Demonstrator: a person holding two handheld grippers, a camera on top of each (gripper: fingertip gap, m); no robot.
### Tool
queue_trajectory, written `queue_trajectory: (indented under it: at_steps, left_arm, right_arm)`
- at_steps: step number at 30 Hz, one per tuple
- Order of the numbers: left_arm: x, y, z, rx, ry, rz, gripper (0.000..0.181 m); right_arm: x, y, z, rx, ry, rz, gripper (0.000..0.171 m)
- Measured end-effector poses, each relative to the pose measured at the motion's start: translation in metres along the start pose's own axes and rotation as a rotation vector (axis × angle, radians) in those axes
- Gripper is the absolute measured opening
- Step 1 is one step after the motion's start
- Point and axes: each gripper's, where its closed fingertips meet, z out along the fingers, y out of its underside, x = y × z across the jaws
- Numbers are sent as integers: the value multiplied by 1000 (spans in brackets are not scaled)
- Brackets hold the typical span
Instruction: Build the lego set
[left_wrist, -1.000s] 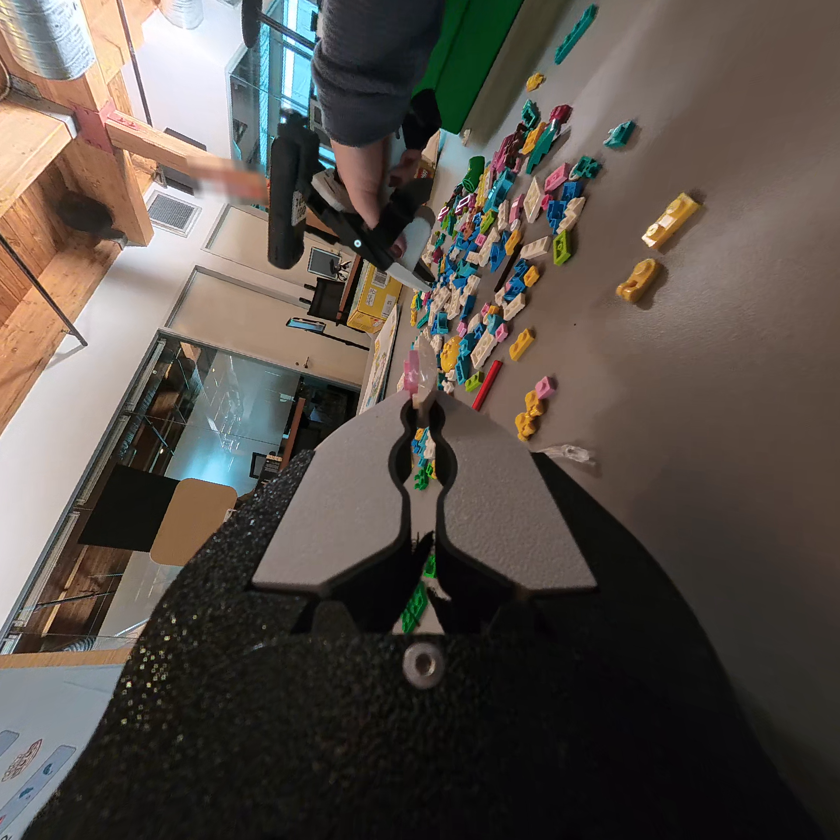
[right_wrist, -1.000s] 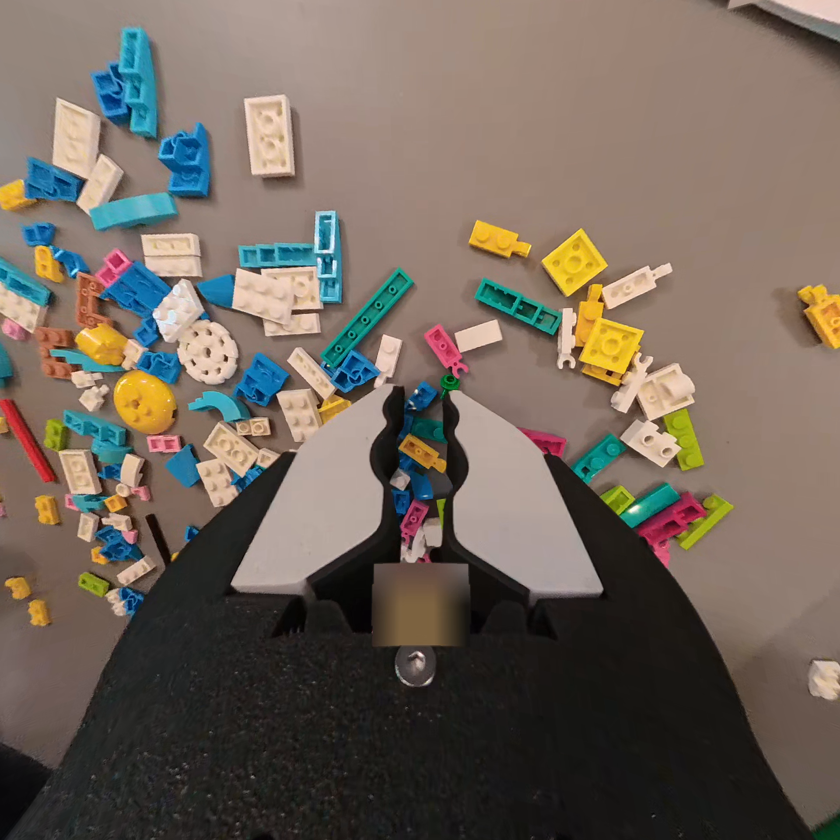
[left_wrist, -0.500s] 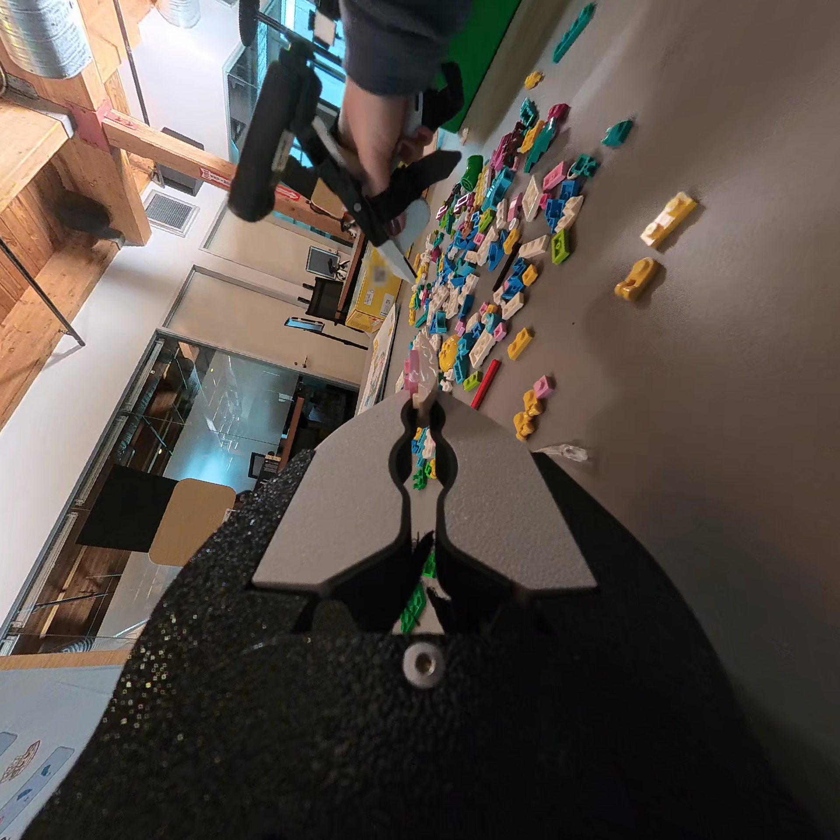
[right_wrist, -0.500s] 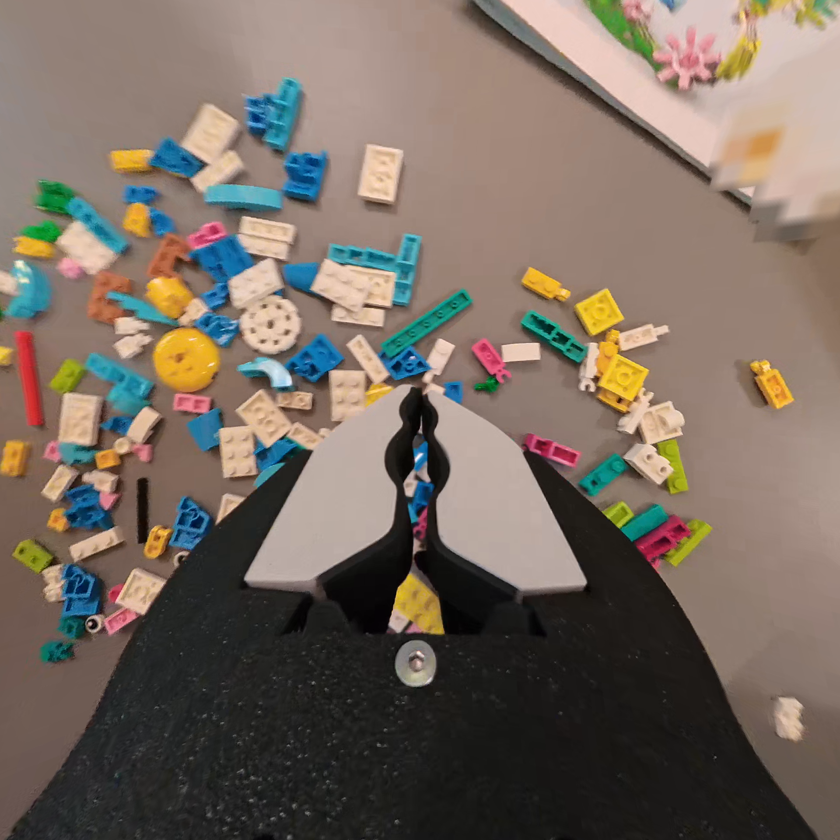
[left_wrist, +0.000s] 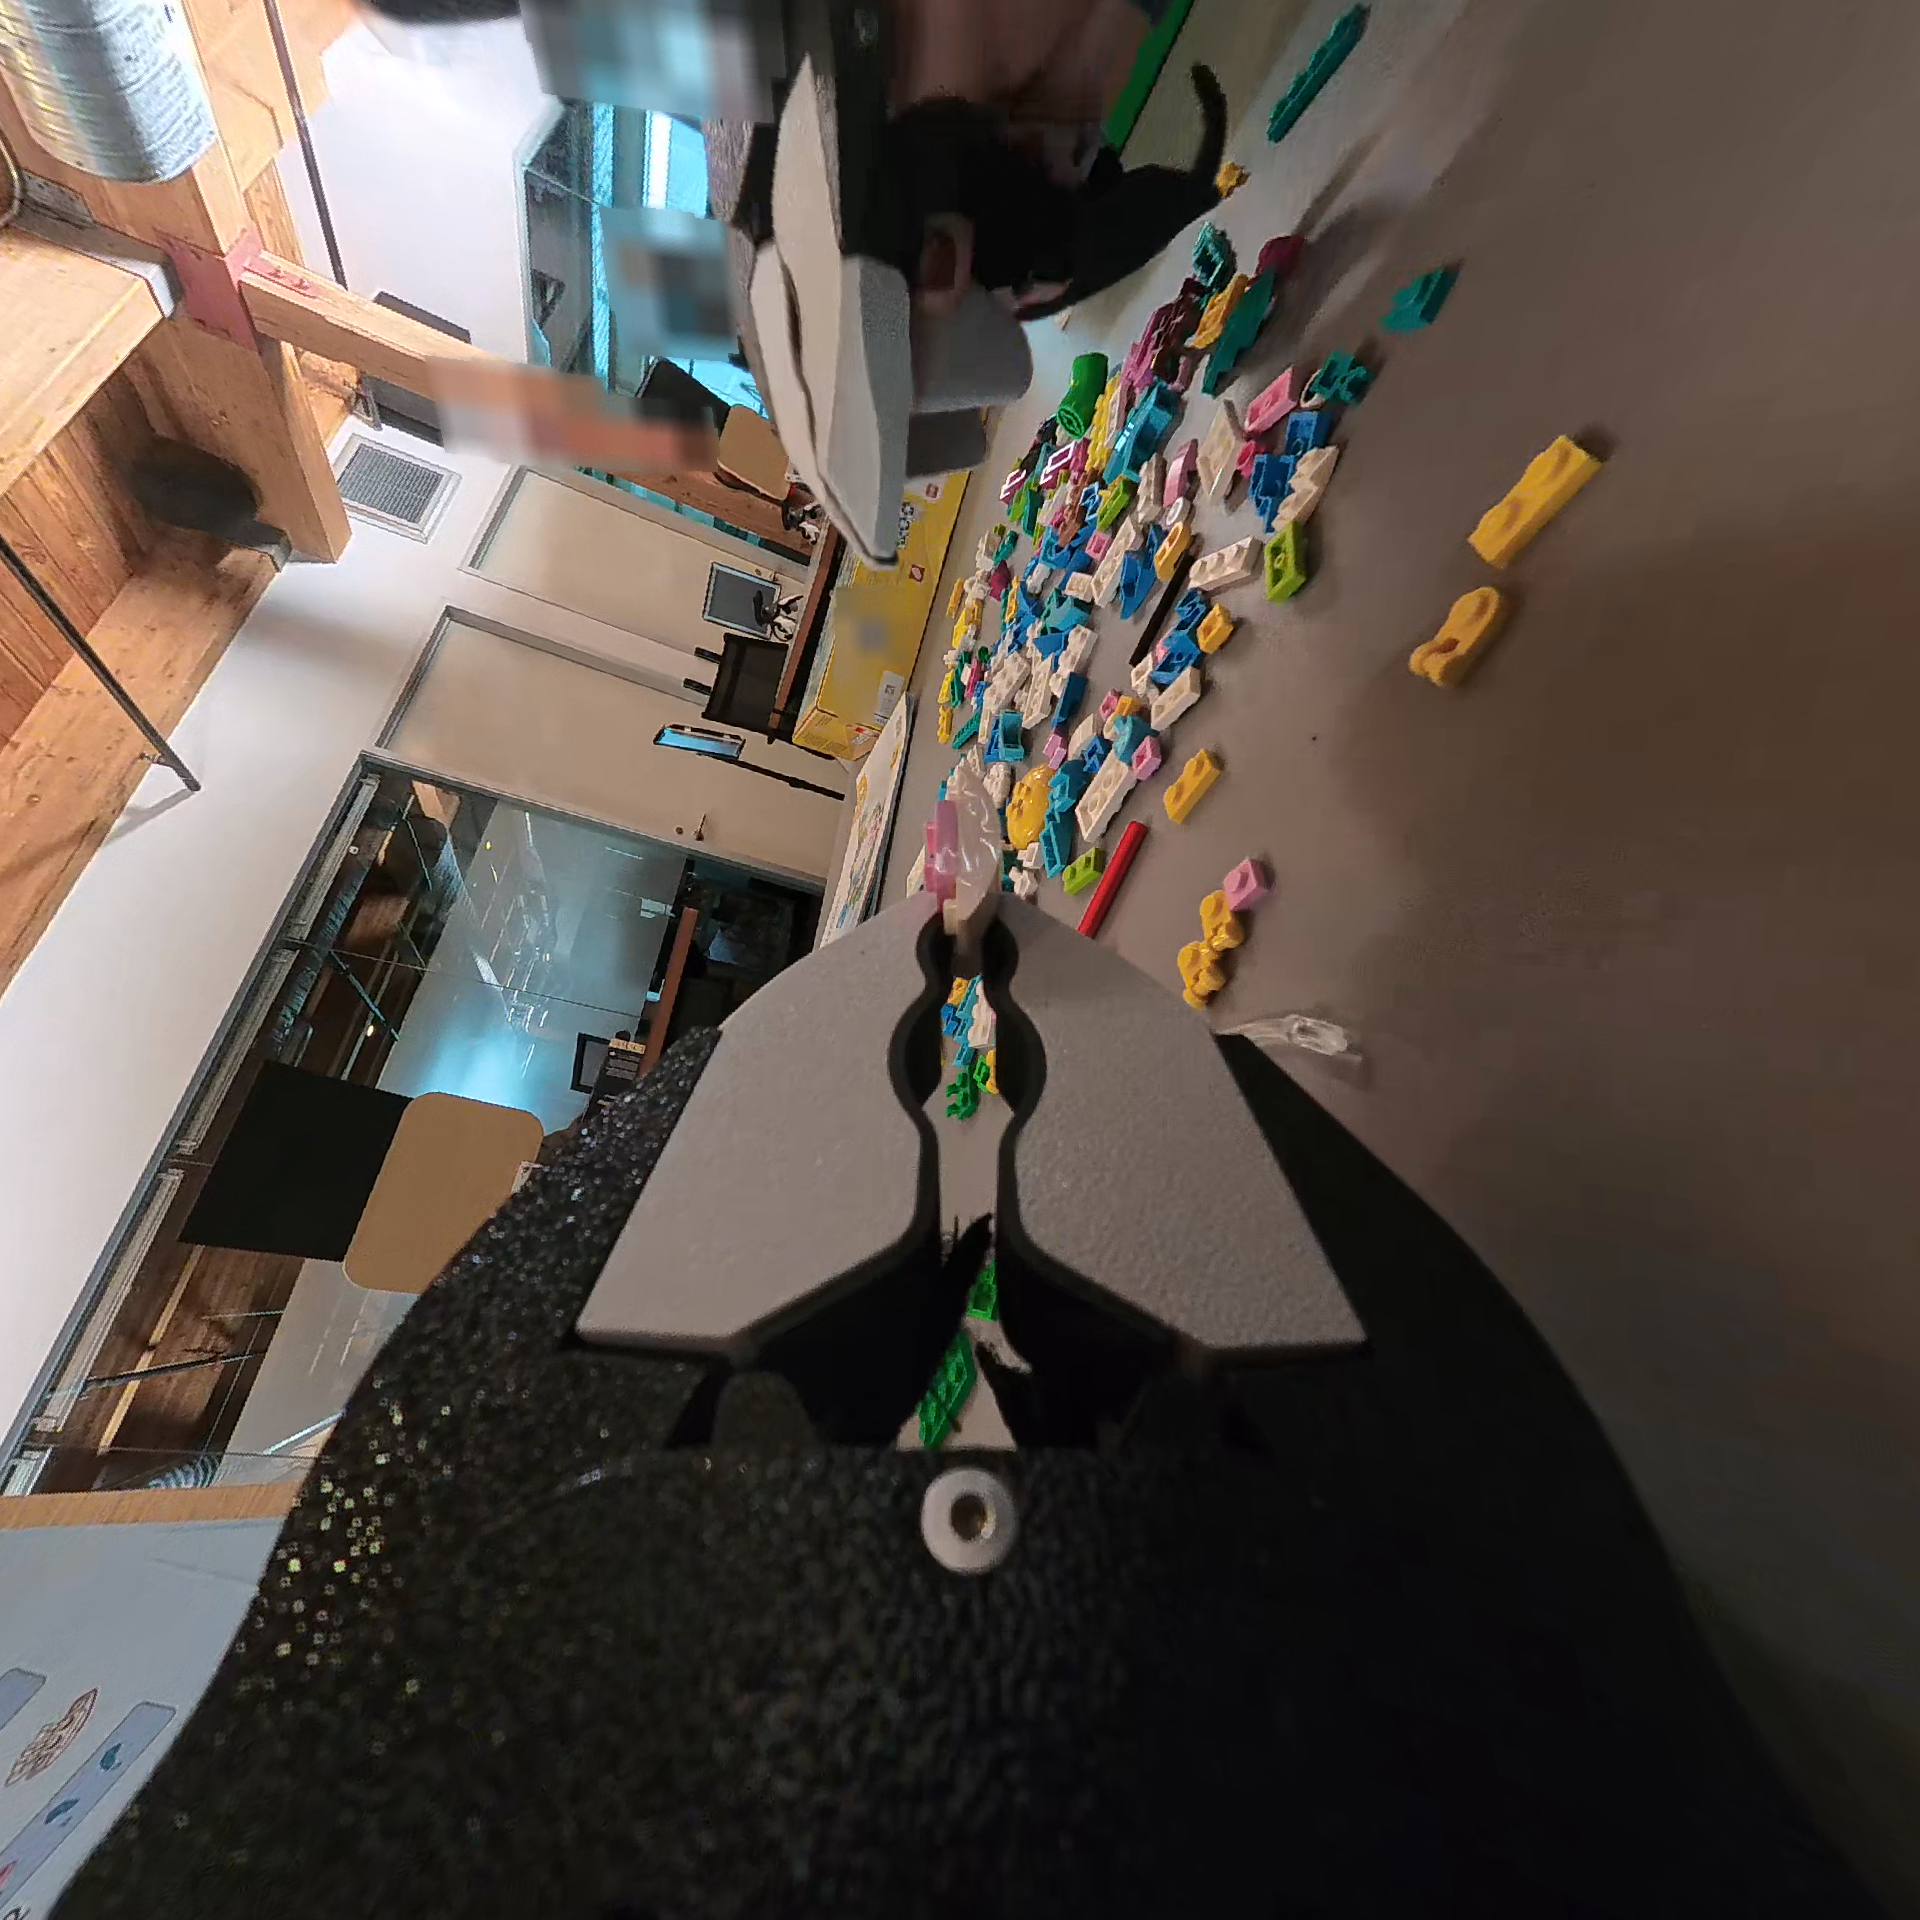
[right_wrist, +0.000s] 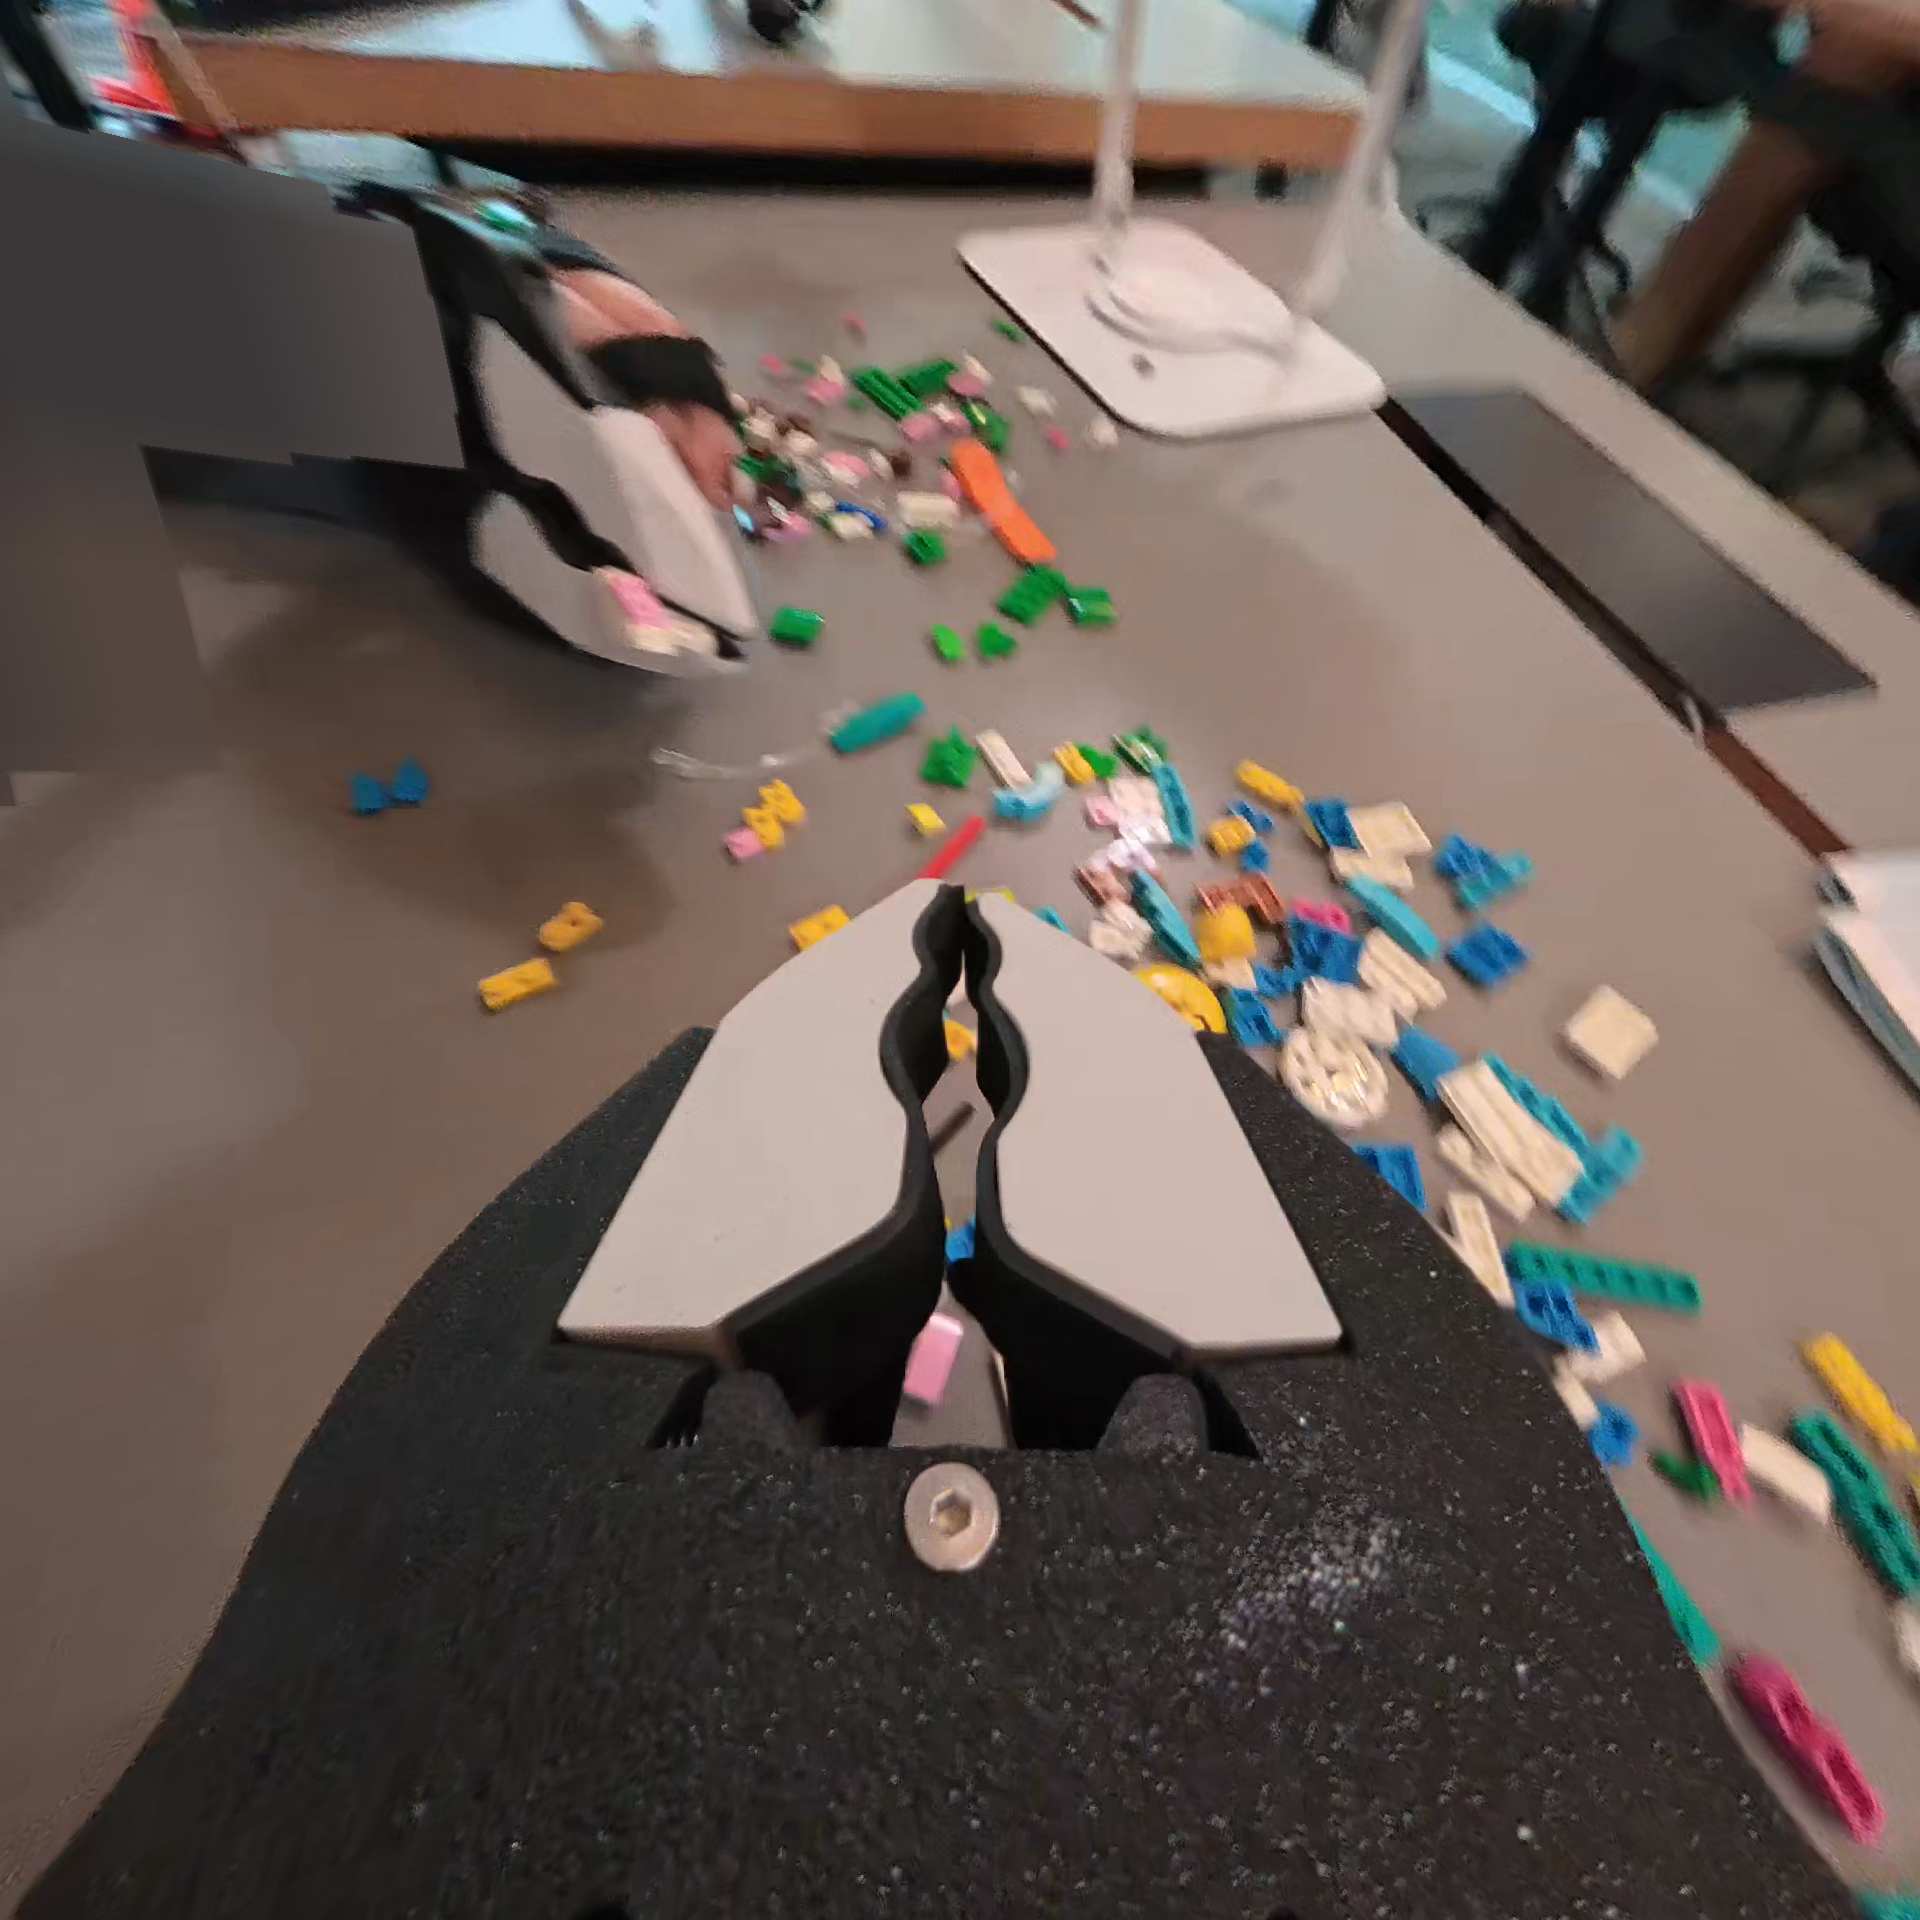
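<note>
My left gripper (left_wrist: 961, 916) is shut on a small pink and white lego assembly (left_wrist: 961, 847) and holds it tilted above the grey table (left_wrist: 1558, 1039). It also shows in the right wrist view (right_wrist: 665, 623), with the pink and white assembly (right_wrist: 636, 611) at its tips. My right gripper (right_wrist: 961, 902) is shut and raised above the table; I cannot tell if it holds anything. It also hangs tip-down in the left wrist view (left_wrist: 878, 540). Loose lego pieces (right_wrist: 1330, 956) lie scattered on the table, and they also show in the left wrist view (left_wrist: 1101, 623).
A second heap of mostly green and pink pieces (right_wrist: 914, 436) lies behind the left gripper. A white lamp base (right_wrist: 1174, 322), a black slab (right_wrist: 1621, 551) and an open booklet (right_wrist: 1870, 956) border the table. Two yellow pieces (left_wrist: 1496, 561) lie apart. A yellow box (left_wrist: 883, 634) stands behind. There is about 11 cm between the tips of the two grippers.
My right gripper closed over the pile, lifted away from it and swung up to face the left gripper. My left gripper kept still with its pink and white assembly.
</note>
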Motion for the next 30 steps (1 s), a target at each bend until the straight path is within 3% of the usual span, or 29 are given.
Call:
queue_trajectory:
  at_steps: [6,9,13,15,17,20,22,30]
  left_arm:
    - [0,0,0,0,1,1,4]
    - [0,0,0,0,1,1,4]
    - [1,0,0,0,3,1,4]
    - [1,0,1,-1,6,2,4]
    - [1,0,1,-1,7,4,4]
    - [2,0,1,-2,9,5,4]
    - [2,0,0,-3,8,4,4]
    - [2,0,1,-1,10,4,4]
  right_arm:
    - [-38,-15,6,112,-89,-132,0]
    - [-33,-7,7,67,-38,-132,0]
    - [23,26,-12,-125,246,27,0]
    - [66,50,-37,-255,453,155,2]
    - [93,70,-54,-333,525,353,7]
    - [118,88,-56,-376,476,709,13]
    - [133,97,-55,-412,472,815,12]
    - [144,113,-41,-665,370,680,14]
